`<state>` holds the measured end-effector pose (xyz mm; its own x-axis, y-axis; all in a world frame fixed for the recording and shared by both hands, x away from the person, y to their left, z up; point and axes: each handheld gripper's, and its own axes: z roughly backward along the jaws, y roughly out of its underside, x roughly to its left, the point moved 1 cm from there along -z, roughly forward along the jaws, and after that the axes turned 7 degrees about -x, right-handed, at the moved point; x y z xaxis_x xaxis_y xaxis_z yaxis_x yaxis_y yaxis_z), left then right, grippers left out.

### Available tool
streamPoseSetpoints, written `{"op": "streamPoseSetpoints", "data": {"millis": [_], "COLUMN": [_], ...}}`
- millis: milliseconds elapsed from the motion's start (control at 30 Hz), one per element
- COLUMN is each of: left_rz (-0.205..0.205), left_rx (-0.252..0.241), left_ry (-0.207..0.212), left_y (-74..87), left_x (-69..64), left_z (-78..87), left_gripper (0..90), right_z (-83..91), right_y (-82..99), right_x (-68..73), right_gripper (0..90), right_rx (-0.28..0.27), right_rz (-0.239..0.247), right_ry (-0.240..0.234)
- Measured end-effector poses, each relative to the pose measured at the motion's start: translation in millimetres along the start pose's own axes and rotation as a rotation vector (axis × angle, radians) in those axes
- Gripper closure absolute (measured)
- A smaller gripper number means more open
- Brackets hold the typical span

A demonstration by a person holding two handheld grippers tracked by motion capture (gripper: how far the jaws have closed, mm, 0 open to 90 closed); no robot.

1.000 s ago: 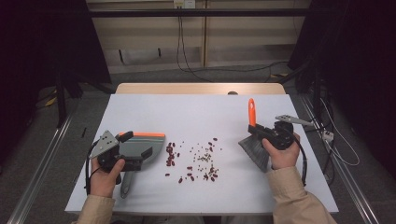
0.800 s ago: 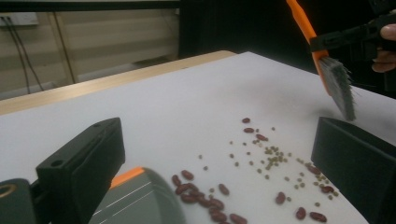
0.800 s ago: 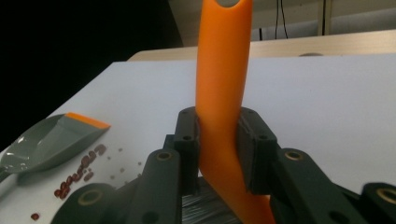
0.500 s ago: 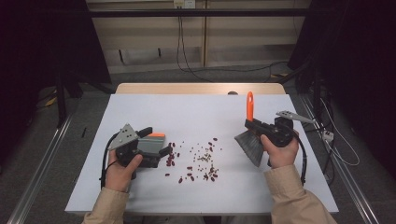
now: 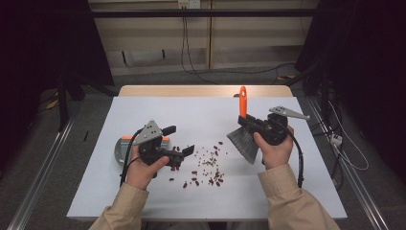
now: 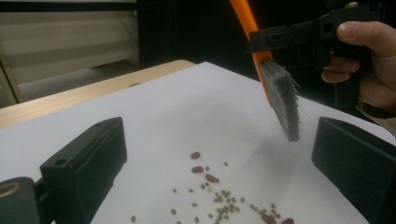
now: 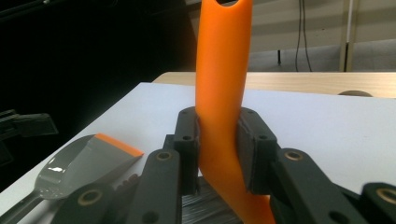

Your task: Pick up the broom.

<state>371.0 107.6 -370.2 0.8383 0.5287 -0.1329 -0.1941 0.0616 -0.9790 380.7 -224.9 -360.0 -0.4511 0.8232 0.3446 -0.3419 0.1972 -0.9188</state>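
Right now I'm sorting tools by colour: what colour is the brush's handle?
Bright orange; the brush handle shows best in the right gripper view, clamped between the jaws.

1 brush (image 5: 243, 134), 1 dustpan (image 7: 88, 161), 2 grippers, many scattered beans (image 5: 206, 165).

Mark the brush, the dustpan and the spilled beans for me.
brush (image 5: 245, 143): high view, on its grey bristles.
dustpan (image 7: 88, 161): right gripper view, on its grey pan, near the orange lip.
spilled beans (image 5: 207, 165): high view, at the middle of the scatter on the white table top.
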Motion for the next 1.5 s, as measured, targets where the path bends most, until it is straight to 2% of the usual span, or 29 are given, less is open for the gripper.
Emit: {"op": "streamPoseSetpoints", "data": {"millis": [267,333,533,600,733,967,1233,1500], "left_rz": [-0.005,0.005,0.020,0.019,0.029,0.052,0.071,0.089], "left_rx": [0.022,0.020,0.035,0.040,0.042,0.047,0.063,0.089], "left_ry": [0.026,0.031,0.055,0.052,0.074,0.071,0.062,0.029], "left_y": [1.8,0.7,0.0,-0.2,0.0,0.9,2.5,6.1], "left_x": [-4.8,-6.6,-10.0,-10.5,-11.4,-9.6,-7.4,-4.6], "left_z": [-12.5,-15.8,-26.4,-29.7,-36.0,-40.2,-42.2,-44.6], "left_gripper": [3.9,3.9,5.8,6.3,7.4,10.8,15.2,18.1], "right_z": [-15.9,-19.8,-29.0,-31.7,-36.2,-41.6,-49.7,-55.1], "right_y": [1.1,1.7,2.8,2.9,4.2,7.3,10.3,14.2], "right_x": [19.3,23.7,37.7,40.8,45.7,51.4,65.3,74.8], "right_gripper": [72.3,72.3,72.3,72.4,72.4,72.3,72.3,72.3], "right_rx": [-0.017,-0.024,-0.032,-0.030,-0.024,-0.023,-0.021,-0.018], "right_rz": [0.029,0.019,0.035,0.036,0.046,0.040,0.056,0.047], "right_ry": [0.001,-0.006,-0.018,-0.023,-0.024,-0.034,-0.055,-0.075]}}
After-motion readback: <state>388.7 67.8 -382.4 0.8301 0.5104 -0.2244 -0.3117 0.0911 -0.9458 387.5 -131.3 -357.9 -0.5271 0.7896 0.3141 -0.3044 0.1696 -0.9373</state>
